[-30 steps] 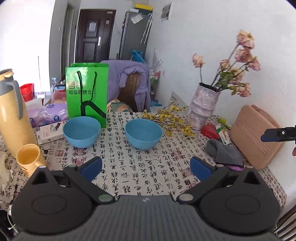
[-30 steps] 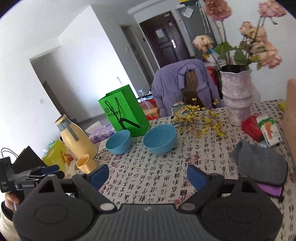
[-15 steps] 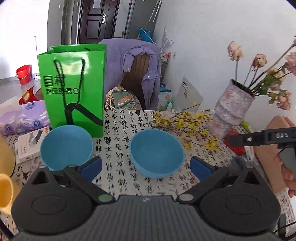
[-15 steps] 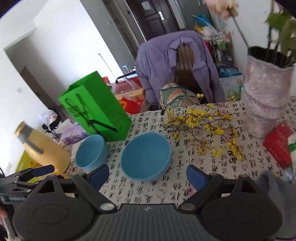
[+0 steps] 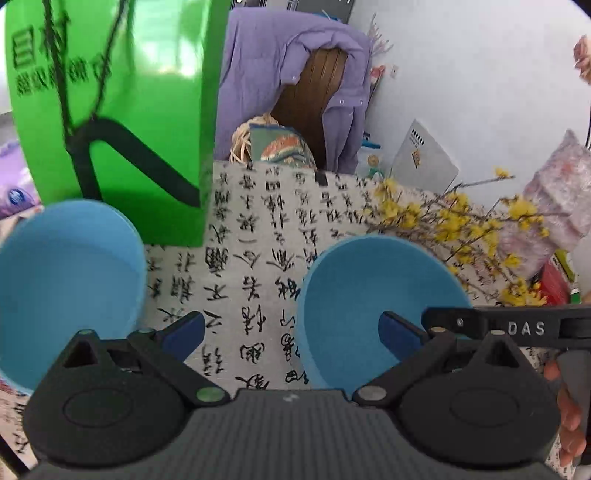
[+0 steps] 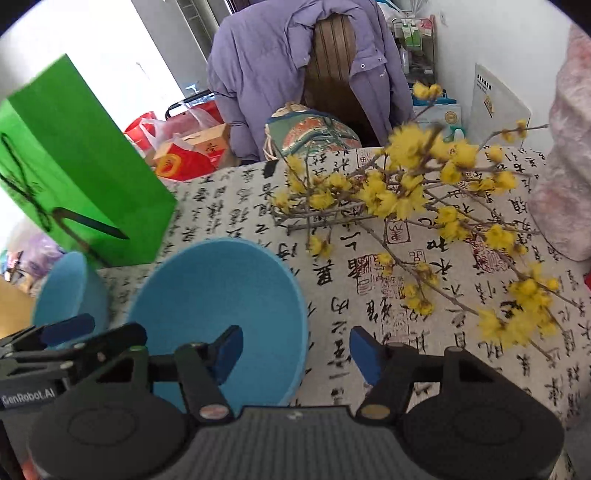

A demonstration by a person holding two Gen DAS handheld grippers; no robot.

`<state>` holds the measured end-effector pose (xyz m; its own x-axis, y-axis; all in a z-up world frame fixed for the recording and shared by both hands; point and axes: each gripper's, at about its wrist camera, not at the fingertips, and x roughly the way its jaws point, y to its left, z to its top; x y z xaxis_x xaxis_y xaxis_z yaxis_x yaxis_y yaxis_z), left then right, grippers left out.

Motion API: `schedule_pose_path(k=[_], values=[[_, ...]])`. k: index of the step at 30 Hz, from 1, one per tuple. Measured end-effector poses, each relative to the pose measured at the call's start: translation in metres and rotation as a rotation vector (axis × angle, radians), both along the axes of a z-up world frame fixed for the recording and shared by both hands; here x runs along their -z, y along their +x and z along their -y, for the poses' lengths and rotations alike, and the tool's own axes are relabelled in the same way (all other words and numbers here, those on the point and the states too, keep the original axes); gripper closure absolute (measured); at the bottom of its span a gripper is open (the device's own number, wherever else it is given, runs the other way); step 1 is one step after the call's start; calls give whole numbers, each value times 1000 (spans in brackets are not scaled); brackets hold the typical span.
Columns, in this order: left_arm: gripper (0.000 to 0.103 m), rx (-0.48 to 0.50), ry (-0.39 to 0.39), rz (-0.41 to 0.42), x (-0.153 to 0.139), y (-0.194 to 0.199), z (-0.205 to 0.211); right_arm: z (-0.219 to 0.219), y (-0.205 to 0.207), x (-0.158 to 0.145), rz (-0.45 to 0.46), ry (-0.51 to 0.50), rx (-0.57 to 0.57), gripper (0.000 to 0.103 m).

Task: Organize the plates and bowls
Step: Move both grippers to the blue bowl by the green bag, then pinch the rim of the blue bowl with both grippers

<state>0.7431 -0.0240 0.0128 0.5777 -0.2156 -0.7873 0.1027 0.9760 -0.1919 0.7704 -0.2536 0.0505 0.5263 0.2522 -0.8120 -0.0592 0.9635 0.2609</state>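
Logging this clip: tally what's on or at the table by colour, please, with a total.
Blue: 2, the left bowl and the right bowl.
Green: 1, a paper bag.
Yellow: 1, a flowering branch.
Purple: 1, a jacket over the chair.
Pink-white: 1, a vase.
Total: 6.

Wall: plain white [image 5: 461, 92], from 12 to 3 o'clock, bright in daylight.
Chair: wooden back [image 6: 328, 59] at 12 o'clock, 1 purple jacket [image 6: 258, 66] draped over it.
Table: cloth printed with black calligraphy [image 6: 369, 280].
Shelf: small rack of bottles [image 6: 413, 33] in the corner at 1 o'clock.
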Motion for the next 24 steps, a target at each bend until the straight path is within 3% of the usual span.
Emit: schedule_pose_path(k=[2, 6, 7, 8, 9, 11, 16, 24], values=[[6, 11, 15, 7, 8, 1, 4, -2, 4, 8, 5, -11, 10, 51], [49, 32, 34, -7, 20, 4, 11, -5, 11, 22, -19, -10, -1, 81], [58, 30, 31, -21, 24, 5, 12, -6, 11, 23, -15, -14, -4, 84], [75, 33, 27, -34, 27, 5, 12, -7, 11, 24, -5, -19, -6, 89], [85, 42, 20, -48, 29, 4, 12, -9, 10, 24, 5, -22, -11, 93], [91, 52, 19, -59, 32, 2, 14, -12, 9, 25, 21, -39, -20, 95], [91, 36, 31, -44, 23, -9, 14, -19, 3, 18, 29, -55, -48, 96], [91, 35, 30, -4, -21, -43, 11, -22, -33, -24, 80, -69, -77, 96]])
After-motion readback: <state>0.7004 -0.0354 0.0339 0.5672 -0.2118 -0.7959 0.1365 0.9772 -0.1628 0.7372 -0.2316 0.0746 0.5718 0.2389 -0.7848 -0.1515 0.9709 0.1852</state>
